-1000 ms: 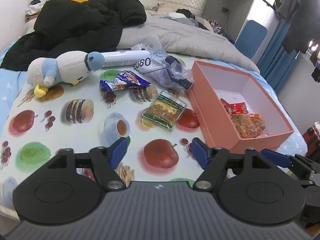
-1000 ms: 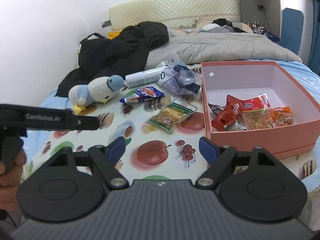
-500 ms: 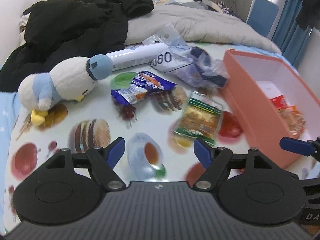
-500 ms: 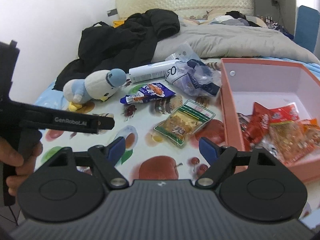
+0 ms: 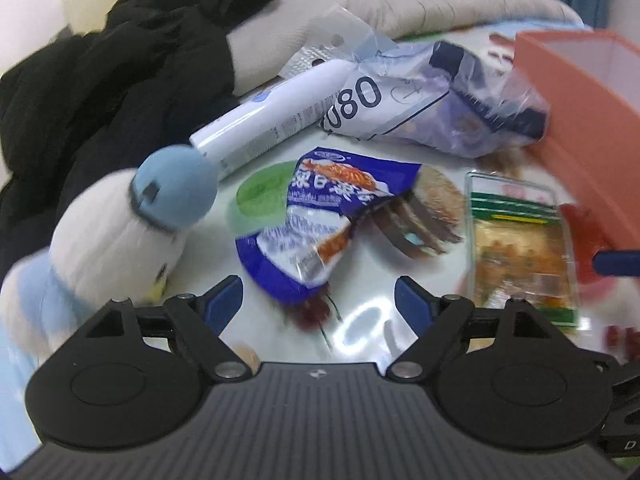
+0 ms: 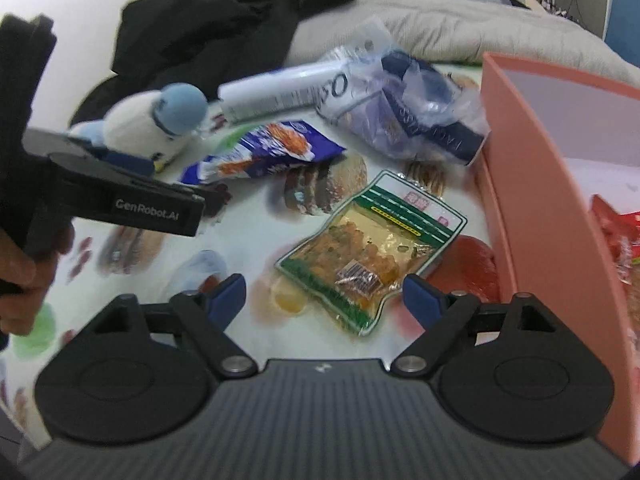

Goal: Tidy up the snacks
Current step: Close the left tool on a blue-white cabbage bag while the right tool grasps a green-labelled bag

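Note:
My left gripper (image 5: 318,300) is open and empty, its jaws on either side of the near end of a blue snack packet (image 5: 320,224) lying on the fruit-print cloth. My right gripper (image 6: 324,294) is open and empty, just in front of a green-edged clear snack packet (image 6: 372,248). That packet also shows in the left wrist view (image 5: 520,248). The blue packet shows in the right wrist view (image 6: 264,152). The salmon box (image 6: 516,168) at the right holds red and orange snack packets (image 6: 616,236). The left gripper's body (image 6: 132,204) crosses the right wrist view.
A plush penguin (image 5: 124,224) lies left of the blue packet. A white tube (image 5: 272,116) and a crumpled clear plastic bag (image 5: 440,108) lie behind. A black jacket (image 5: 120,64) and a grey duvet (image 5: 400,4) are piled at the back.
Both grippers have moved forward and down toward the snacks. The left has closed in on the blue packet, the right on the green-edged packet. Both stay open.

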A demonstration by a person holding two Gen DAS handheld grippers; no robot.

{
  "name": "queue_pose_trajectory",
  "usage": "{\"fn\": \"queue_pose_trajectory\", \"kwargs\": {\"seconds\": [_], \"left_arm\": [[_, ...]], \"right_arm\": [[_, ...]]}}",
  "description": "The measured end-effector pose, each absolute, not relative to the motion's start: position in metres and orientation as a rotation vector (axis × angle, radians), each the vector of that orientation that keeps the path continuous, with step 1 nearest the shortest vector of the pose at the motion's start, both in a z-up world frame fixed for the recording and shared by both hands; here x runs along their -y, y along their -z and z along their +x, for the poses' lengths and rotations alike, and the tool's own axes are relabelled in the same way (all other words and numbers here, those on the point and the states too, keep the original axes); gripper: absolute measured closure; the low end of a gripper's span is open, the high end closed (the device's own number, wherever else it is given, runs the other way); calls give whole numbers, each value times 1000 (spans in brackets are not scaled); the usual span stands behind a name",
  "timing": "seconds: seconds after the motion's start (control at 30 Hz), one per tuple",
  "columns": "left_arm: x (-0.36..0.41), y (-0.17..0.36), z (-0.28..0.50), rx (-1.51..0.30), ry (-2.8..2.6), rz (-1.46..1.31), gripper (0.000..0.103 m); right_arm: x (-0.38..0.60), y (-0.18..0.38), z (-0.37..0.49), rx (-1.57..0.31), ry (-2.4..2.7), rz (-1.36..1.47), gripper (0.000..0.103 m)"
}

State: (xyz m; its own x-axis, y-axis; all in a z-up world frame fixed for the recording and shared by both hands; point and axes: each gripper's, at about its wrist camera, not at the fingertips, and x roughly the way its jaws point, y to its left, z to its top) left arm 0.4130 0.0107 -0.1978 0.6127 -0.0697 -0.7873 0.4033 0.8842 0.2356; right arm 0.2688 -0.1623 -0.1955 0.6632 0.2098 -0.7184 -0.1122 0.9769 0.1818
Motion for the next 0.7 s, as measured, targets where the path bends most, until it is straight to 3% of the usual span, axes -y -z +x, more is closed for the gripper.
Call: {"fn": "queue_pose_trajectory", "kwargs": {"seconds": [0.27,0.43,0.57,0.7], "left_arm": [[8,230,449,-822,338,563,17],[6,242,471,-856,375,495,18],[1,241,483,-892,340,416,32],[3,240,482,-904,342,417,38]], "right_arm": [[153,224,306,-837,-150,44,16],[151,233,310,-820,-178,-4,14],[154,239,313,-843,-205,18,15],[157,238,312,-851,-224,12,20]]}}
